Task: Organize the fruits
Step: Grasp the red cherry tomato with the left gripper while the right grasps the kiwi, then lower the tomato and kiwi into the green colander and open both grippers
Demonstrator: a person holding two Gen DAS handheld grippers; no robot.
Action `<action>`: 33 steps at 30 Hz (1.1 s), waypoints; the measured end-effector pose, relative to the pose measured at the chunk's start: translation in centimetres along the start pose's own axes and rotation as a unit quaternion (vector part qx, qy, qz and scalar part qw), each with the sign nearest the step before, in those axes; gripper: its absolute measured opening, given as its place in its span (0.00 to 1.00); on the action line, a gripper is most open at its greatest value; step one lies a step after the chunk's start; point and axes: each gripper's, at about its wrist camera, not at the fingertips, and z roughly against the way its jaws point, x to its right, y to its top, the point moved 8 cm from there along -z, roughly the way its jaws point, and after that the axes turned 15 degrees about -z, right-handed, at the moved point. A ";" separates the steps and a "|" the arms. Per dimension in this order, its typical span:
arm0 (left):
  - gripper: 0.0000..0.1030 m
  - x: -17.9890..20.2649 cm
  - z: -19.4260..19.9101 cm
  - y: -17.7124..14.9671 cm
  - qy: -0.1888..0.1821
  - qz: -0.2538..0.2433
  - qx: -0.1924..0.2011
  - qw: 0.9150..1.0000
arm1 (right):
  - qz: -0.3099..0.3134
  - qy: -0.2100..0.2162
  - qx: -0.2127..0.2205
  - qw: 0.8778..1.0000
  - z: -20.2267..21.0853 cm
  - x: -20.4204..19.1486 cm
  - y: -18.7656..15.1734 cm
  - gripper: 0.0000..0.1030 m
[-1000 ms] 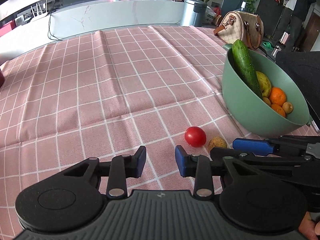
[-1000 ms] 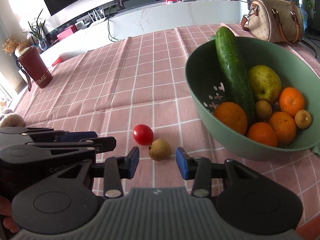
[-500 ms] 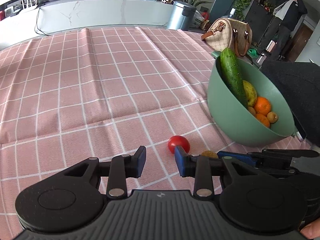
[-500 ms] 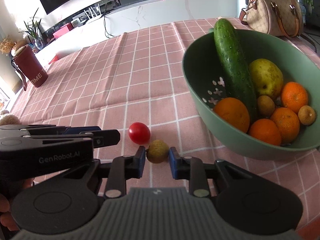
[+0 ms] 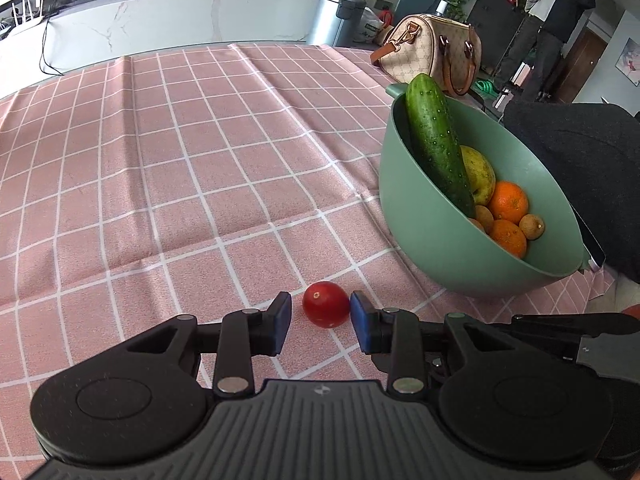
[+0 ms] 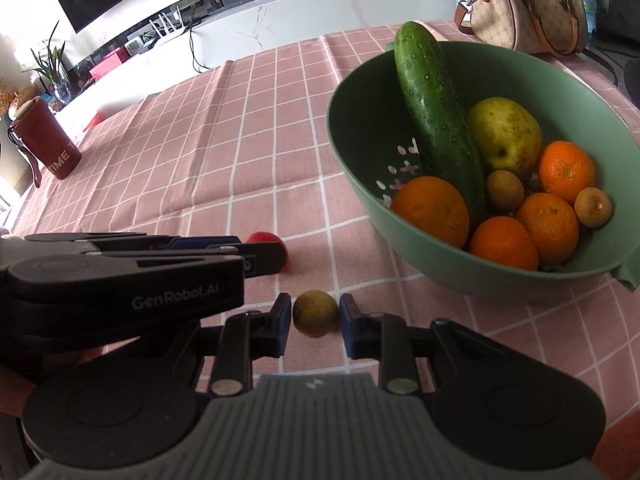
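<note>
A red tomato [image 5: 326,304] lies on the pink checked cloth between the pads of my left gripper [image 5: 320,316]; the right pad touches it, a small gap shows at the left pad. The tomato [image 6: 280,246] is partly hidden behind the left gripper in the right wrist view. My right gripper [image 6: 315,316] is shut on a small yellow-brown fruit [image 6: 315,313], held at the cloth. The green bowl [image 6: 360,80] stands to the right, holding a cucumber [image 6: 436,120], a yellow pear [image 6: 506,136], several oranges and small brown fruits. The bowl also shows in the left wrist view [image 5: 440,252].
A patterned handbag [image 5: 432,54] stands behind the bowl. A red cup [image 6: 44,144] stands at the table's far left. A person's dark sleeve [image 5: 580,168] is right of the bowl. A white counter runs behind the table.
My left gripper moved forward so the tomato sits between its pads. My right gripper closed on the small yellow-brown fruit.
</note>
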 end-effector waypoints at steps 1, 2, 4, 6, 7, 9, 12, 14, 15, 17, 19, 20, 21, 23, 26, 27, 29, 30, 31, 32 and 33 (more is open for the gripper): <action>0.38 0.1 -0.1 0.0 -0.003 0.001 -0.001 1.000 | -0.001 0.000 0.000 1.000 0.0 0.0 0.0 0.22; 0.38 0.1 -0.2 -0.1 -0.005 0.001 -0.002 1.000 | -0.001 0.001 0.000 1.000 0.0 0.0 0.0 0.22; 0.31 0.3 -0.2 0.0 -0.010 0.000 0.001 1.000 | -0.003 0.002 -0.001 1.000 0.0 0.1 0.0 0.22; 0.28 0.4 -0.1 0.0 -0.011 0.003 0.003 1.000 | -0.005 0.002 -0.002 1.000 0.0 0.1 -0.1 0.22; 0.27 0.3 -0.1 -0.1 -0.007 0.005 0.004 1.000 | -0.005 0.003 -0.002 1.000 0.0 0.1 -0.1 0.22; 0.27 0.0 0.1 -0.1 -0.001 0.010 0.006 1.000 | -0.005 0.003 -0.002 1.000 0.0 0.1 -0.1 0.21; 0.27 -0.6 0.9 -0.1 0.001 0.027 0.016 1.000 | -0.008 0.007 -0.002 1.000 0.1 0.1 -0.1 0.21; 0.27 -0.9 1.6 -0.1 0.003 0.038 0.023 0.999 | -0.005 0.013 0.001 1.000 0.4 -0.1 -0.1 0.21; 0.27 -1.0 2.1 0.0 0.006 0.043 0.028 0.999 | -0.002 0.015 0.003 1.000 0.5 -0.2 -0.1 0.21; 0.27 -1.0 3.1 0.0 0.007 0.049 0.034 0.998 | 0.006 0.023 0.003 1.000 0.9 -0.5 -0.1 0.21; 0.27 -0.6 4.2 0.1 0.012 0.047 0.042 0.998 | 0.015 0.035 0.003 0.999 1.6 -1.1 -0.2 0.21; 0.27 -0.4 4.6 0.2 0.014 0.044 0.045 0.998 | 0.023 0.039 0.002 0.999 1.9 -1.3 -0.2 0.21; 0.27 -0.2 5.1 0.4 0.017 0.042 0.046 0.998 | 0.033 0.042 0.001 0.999 2.4 -1.5 -0.3 0.21; 0.27 0.5 6.0 0.8 0.020 0.038 0.050 0.998 | 0.048 0.048 -0.002 0.998 3.3 -1.7 -0.3 0.21; 0.27 1.7 7.0 1.6 0.022 0.028 0.053 0.998 | 0.071 0.060 0.000 0.996 5.0 -1.7 0.0 0.21; 0.27 2.1 7.1 1.9 0.022 0.026 0.053 0.998 | 0.082 0.063 0.006 0.995 5.8 -1.7 0.3 0.21; 0.27 3.3 7.2 2.5 0.018 0.022 0.050 0.998 | 0.099 0.061 0.019 0.993 7.1 -1.2 0.9 0.21; 0.27 3.8 7.2 2.8 0.015 0.020 0.049 0.998 | 0.106 0.059 0.025 0.992 7.7 -0.8 1.4 0.21; 0.27 4.4 7.1 3.2 0.011 0.019 0.049 0.999 | 0.112 0.056 0.030 0.992 8.3 -0.4 1.9 0.21; 0.27 4.9 7.1 3.5 0.008 0.018 0.049 0.999 | 0.118 0.051 0.036 0.991 8.9 0.1 2.5 0.21; 0.27 5.6 7.0 3.9 0.005 0.015 0.047 0.999 | 0.127 0.045 0.042 0.990 9.5 0.8 3.2 0.21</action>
